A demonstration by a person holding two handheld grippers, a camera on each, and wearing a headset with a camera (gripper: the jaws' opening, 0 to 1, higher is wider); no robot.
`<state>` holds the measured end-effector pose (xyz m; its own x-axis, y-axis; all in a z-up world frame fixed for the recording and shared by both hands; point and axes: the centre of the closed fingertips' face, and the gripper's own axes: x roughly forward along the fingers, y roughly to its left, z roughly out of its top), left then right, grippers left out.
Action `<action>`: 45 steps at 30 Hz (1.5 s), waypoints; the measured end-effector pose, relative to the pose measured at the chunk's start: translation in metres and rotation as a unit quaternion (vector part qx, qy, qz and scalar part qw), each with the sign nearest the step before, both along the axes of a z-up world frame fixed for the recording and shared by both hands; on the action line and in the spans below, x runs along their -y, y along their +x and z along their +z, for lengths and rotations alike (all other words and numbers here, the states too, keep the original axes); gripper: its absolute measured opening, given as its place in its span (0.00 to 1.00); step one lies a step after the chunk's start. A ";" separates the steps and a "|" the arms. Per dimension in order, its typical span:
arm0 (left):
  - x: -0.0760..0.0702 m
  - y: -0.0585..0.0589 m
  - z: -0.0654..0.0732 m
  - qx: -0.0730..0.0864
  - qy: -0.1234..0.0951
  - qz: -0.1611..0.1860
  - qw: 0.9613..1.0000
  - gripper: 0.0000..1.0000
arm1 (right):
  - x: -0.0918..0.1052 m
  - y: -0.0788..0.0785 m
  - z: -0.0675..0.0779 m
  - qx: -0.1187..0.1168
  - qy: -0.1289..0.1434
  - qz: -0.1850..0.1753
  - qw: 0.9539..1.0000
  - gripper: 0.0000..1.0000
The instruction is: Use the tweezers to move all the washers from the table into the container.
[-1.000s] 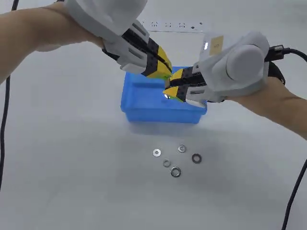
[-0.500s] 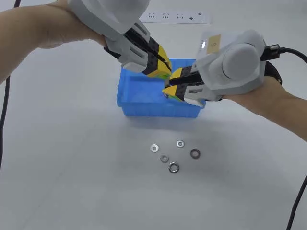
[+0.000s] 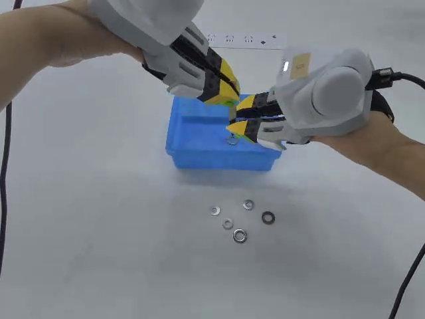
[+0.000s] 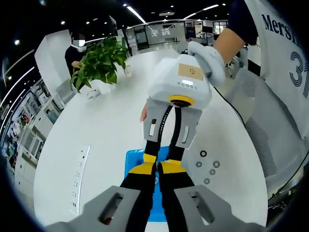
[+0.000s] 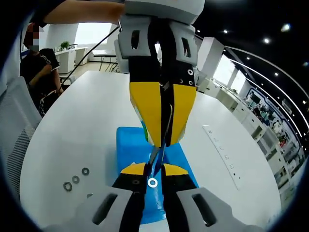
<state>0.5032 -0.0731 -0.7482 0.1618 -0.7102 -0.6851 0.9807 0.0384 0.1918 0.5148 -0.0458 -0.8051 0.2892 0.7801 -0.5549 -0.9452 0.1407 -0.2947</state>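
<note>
While one washer (image 3: 232, 139) is held over the box (image 3: 206, 158) by tweezers (image 5: 157, 155) clamped in the left gripper (image 3: 229, 98) and right gripper (image 3: 236, 129), five loose washers (image 3: 240, 235) are left.

washers (image 3: 240, 235) on table (image 3: 99, 232), before container (image 3: 199, 143); power strip (image 3: 242, 40) behind

Shiny metal washers (image 3: 240, 235); matt blue plastic container (image 3: 212, 158) (smooth walls).
</note>
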 end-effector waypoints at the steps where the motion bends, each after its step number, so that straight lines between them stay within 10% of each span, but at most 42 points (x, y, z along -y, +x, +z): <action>1: 0.000 -0.002 0.004 0.003 -0.002 -0.001 1.000 0.06 | 0.000 -0.001 0.007 -0.002 0.009 -0.004 1.000 0.12; 8: 0.004 -0.026 0.039 0.027 -0.014 -0.006 1.000 0.06 | 0.004 -0.019 0.039 0.004 0.038 -0.009 0.999 0.12; 17: 0.008 -0.068 0.050 0.032 -0.021 -0.011 0.999 0.06 | 0.003 -0.064 0.050 0.012 0.035 0.017 0.999 0.11; 30: 0.013 -0.128 0.022 -0.013 -0.053 0.012 0.998 0.06 | 0.009 -0.126 0.018 -0.029 0.023 0.034 0.999 0.10; 45: 0.019 -0.147 -0.008 -0.055 -0.059 0.019 0.997 0.06 | 0.020 -0.150 -0.016 -0.060 0.010 0.027 0.998 0.11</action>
